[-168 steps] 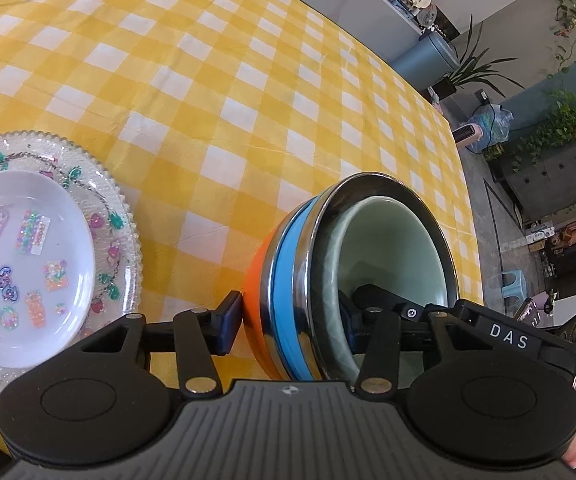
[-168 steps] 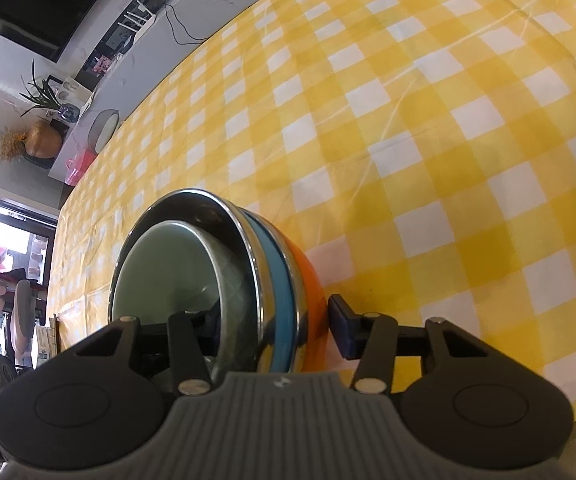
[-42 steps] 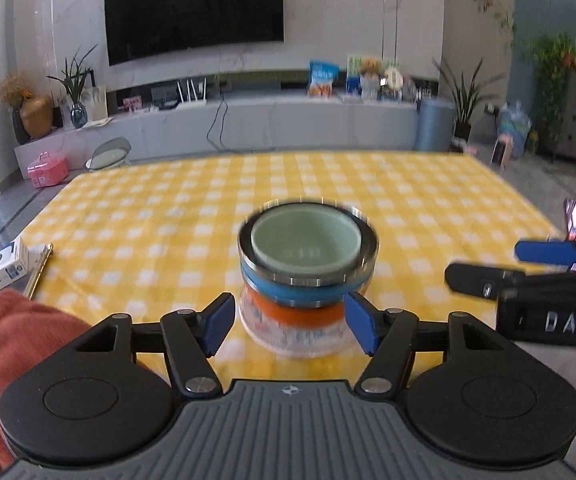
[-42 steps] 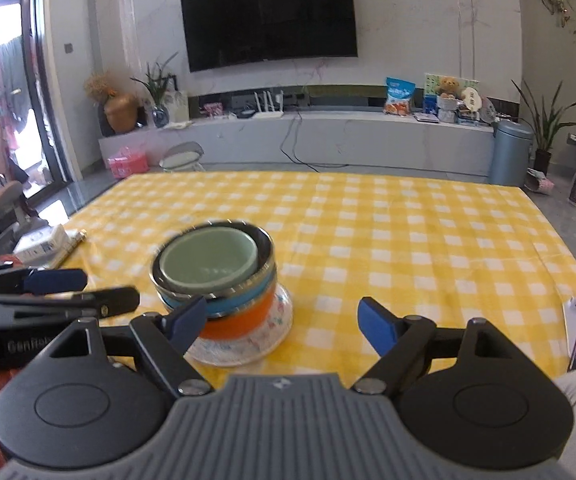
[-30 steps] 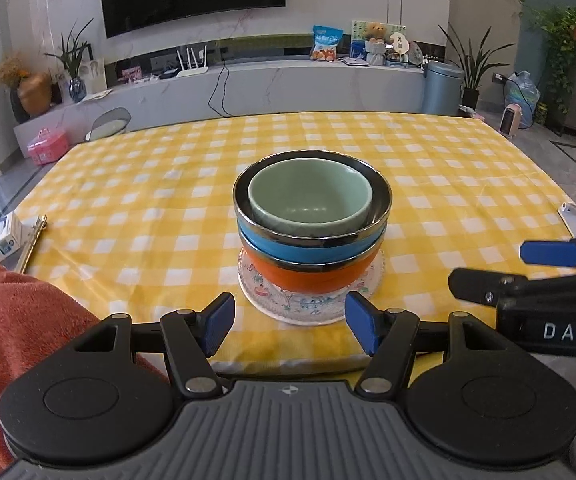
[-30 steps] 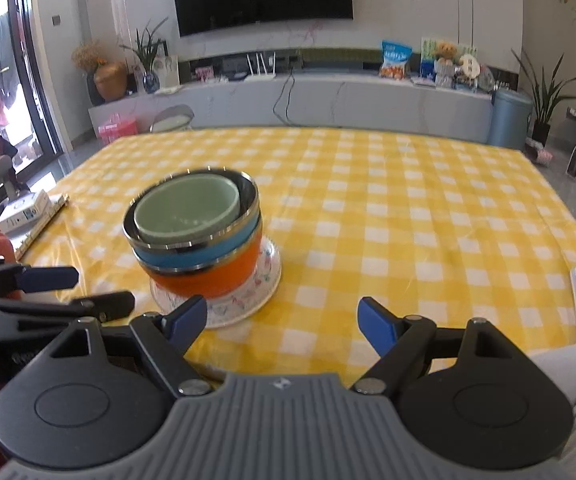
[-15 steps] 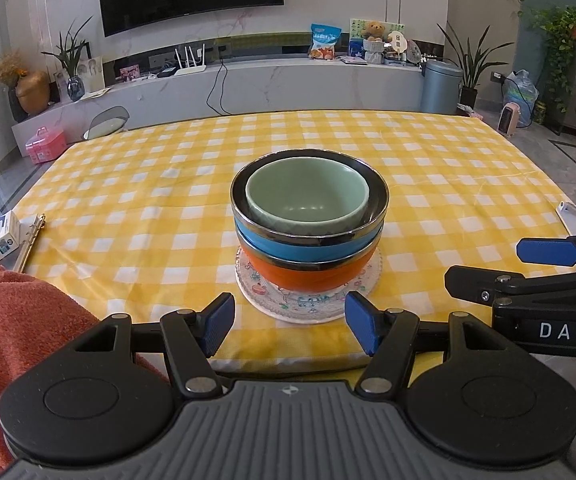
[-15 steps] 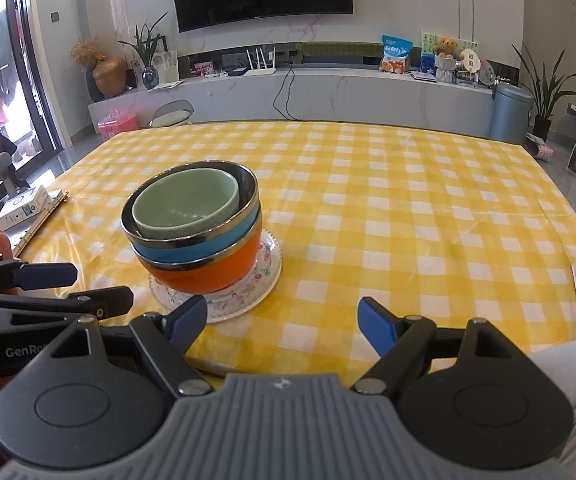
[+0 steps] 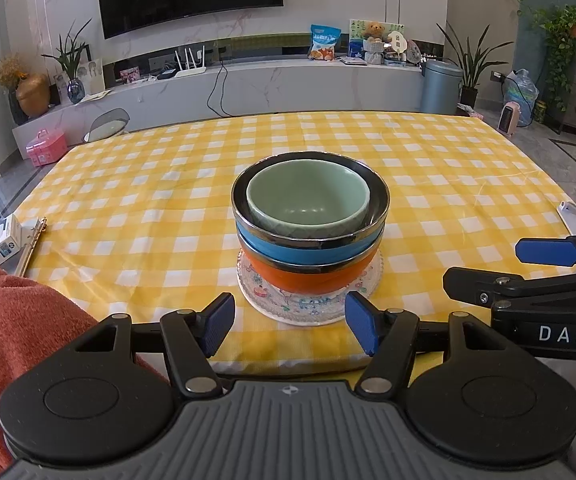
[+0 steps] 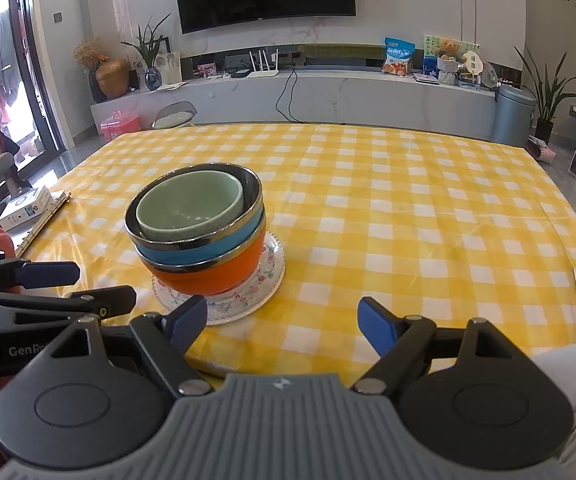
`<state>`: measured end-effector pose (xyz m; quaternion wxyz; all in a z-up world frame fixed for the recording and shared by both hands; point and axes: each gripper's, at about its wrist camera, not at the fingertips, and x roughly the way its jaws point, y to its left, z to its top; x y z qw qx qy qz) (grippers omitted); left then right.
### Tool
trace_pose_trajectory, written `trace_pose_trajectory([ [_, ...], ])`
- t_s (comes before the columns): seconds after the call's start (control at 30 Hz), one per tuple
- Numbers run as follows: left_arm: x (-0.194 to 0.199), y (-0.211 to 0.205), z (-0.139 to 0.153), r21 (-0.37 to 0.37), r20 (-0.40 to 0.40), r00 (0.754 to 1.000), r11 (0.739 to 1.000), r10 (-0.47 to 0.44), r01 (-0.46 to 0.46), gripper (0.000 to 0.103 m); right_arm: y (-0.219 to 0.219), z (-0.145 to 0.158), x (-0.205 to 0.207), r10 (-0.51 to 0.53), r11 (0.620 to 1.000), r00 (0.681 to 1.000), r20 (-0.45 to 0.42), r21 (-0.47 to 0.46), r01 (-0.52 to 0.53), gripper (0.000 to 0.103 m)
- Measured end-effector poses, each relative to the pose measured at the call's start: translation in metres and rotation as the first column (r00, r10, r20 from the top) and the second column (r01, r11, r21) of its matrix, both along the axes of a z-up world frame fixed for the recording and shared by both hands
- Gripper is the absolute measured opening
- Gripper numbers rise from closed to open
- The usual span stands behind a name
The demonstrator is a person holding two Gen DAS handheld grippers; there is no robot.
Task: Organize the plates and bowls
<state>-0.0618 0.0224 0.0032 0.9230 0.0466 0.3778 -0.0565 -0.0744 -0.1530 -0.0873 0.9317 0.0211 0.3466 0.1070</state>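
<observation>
We hold the left tool (image 9: 289,328) with its blue pads spread apart and nothing between them; it hangs at the near edge of the table (image 9: 440,184), short of the dishes. Our right tool (image 10: 282,326) likewise stands wide and empty, off to the right of the stack, and neither one touches anything.

Just past the pads sits the patterned glass plate (image 9: 362,300), flat on the yellow checked cloth. On it rests the orange bowl (image 9: 304,280), with the blue bowl (image 9: 288,246) nested in that, both with shiny metal rims. The small green bowl (image 9: 308,200) sits inside the blue one, leaning toward the left side instead of centred.

As far as we can see, the sorting is essentially done: every bowl and plate in view is gathered into one tower, and no loose dish lies elsewhere on the cloth. We judge that little remains, perhaps only centring the green bowl. Whether a second plate lies under the bowls we cannot tell.
</observation>
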Motion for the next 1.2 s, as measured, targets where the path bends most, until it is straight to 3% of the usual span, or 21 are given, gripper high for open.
trace_pose_trajectory([
  [1.2,0.0019,0.0019,0.0015,0.01,0.002,1.0,1.0,-0.001,0.001,0.074,0.0011,0.0034,-0.0002,0.007,1.0,1.0,0.009,0.008,-0.007,0.081],
])
